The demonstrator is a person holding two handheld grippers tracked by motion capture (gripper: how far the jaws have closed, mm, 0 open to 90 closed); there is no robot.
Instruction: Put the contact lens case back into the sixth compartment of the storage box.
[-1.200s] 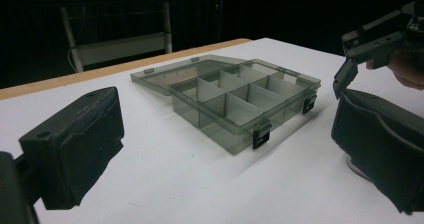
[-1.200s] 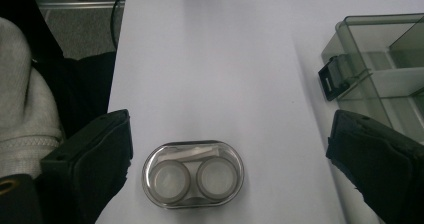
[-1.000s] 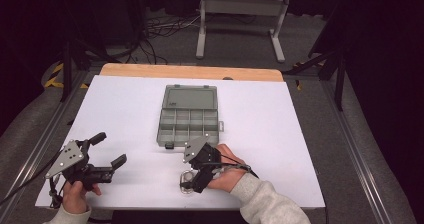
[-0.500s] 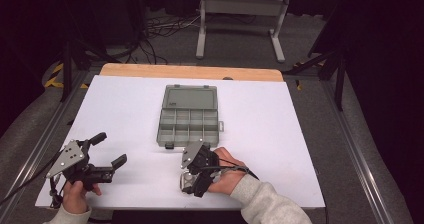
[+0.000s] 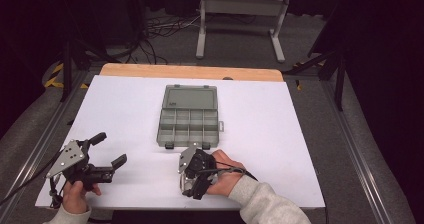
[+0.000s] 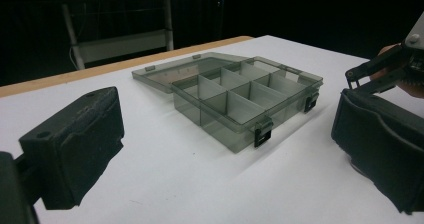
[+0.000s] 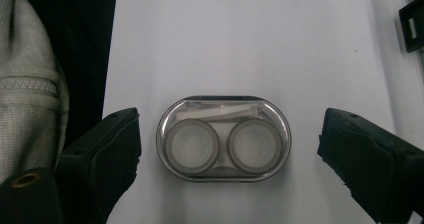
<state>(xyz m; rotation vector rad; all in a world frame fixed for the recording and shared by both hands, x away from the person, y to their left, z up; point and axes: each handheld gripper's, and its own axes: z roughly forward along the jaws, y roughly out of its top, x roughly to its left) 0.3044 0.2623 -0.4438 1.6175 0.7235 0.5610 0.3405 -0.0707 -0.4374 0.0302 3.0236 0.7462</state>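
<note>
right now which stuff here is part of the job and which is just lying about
In the job:
- oval contact lens case, lying between the right gripper jaws, pads not touching it
- open compartment box, compartments bare

Lying about:
- left gripper, open, holding nothing
- metal stand on the floor beyond the table

An open grey compartment box lies mid-table on white sheet; cables sprawl on the floor.

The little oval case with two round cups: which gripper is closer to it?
Right. The right gripper hangs right over the case, one jaw on each side, not touching; they have just been closing. The left gripper sits far off toward the table's left edge.
</note>
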